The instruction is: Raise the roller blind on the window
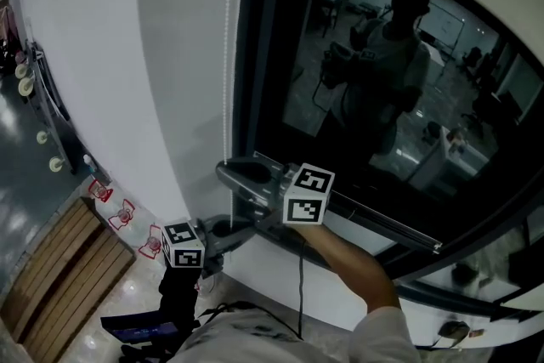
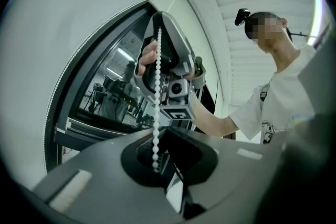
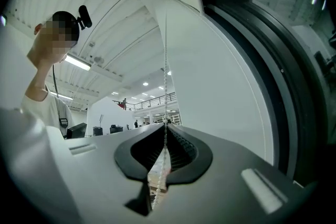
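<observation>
1. While your left gripper [image 2: 157,163] sits low by the window [image 1: 280,55], its jaws are closed tight on the bead chain [image 2: 158,81].
2. Your right gripper [image 3: 165,150], just above, seems clamped on the same chain.
3. That chain hangs along the window's left edge.

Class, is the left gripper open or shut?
Shut: the left gripper has its jaws closed on the bead chain, which drops between them.

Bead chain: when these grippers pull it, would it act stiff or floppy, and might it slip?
Probably floppy: the bead chain is thin linked beads, straight only where it hangs taut. It looks light. Slipping seems unlikely, since the beads give the closed left gripper and right gripper something to catch.
</observation>
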{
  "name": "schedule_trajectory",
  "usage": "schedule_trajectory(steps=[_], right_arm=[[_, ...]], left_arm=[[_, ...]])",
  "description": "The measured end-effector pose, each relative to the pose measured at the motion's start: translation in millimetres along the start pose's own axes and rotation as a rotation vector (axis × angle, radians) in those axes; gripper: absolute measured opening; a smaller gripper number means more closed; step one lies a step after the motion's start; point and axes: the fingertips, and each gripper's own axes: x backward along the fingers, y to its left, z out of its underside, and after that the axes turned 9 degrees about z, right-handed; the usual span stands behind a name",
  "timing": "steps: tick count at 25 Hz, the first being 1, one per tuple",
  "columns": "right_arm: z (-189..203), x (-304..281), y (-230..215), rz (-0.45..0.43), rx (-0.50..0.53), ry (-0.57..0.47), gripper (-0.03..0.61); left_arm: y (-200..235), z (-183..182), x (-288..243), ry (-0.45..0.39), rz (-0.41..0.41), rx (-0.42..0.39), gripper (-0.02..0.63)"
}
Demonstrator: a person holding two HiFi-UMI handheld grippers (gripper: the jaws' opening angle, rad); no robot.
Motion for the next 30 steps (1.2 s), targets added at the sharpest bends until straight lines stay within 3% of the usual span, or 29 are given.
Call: schedule_trajectory(steps=[5, 8, 11, 14, 20, 30], right_arm=[[-2, 3, -5, 0.001, -0.066, 0.009, 0.015], [-12, 1, -1, -0.001, 0.049, 0.016, 0.021], [-46, -4, 4, -0.035, 0.094, -0.04, 0.138], [-98, -11, 0, -0.048, 0.127, -0.093, 0.152], [-177, -34, 6, -0.037, 0.269, -0.145, 0.152], [-256, -44, 18, -0.041, 0.344, -0.267, 0.103]], left_arm=[[-2, -1, -1, 0.003, 0.003, -0.006, -0.002], [-4, -1, -4, 0.003, 0.01, -0.005, -0.002], [-5, -1, -5, 0.005, 0.012, -0.004, -0.002], [-5, -1, -5, 0.003, 0.013, -0.01, -0.002], [-3, 0, -2, 0.0, 0.003, -0.012, -0.002], [0, 0, 2, -0.004, -0.006, -0.017, -0.002]])
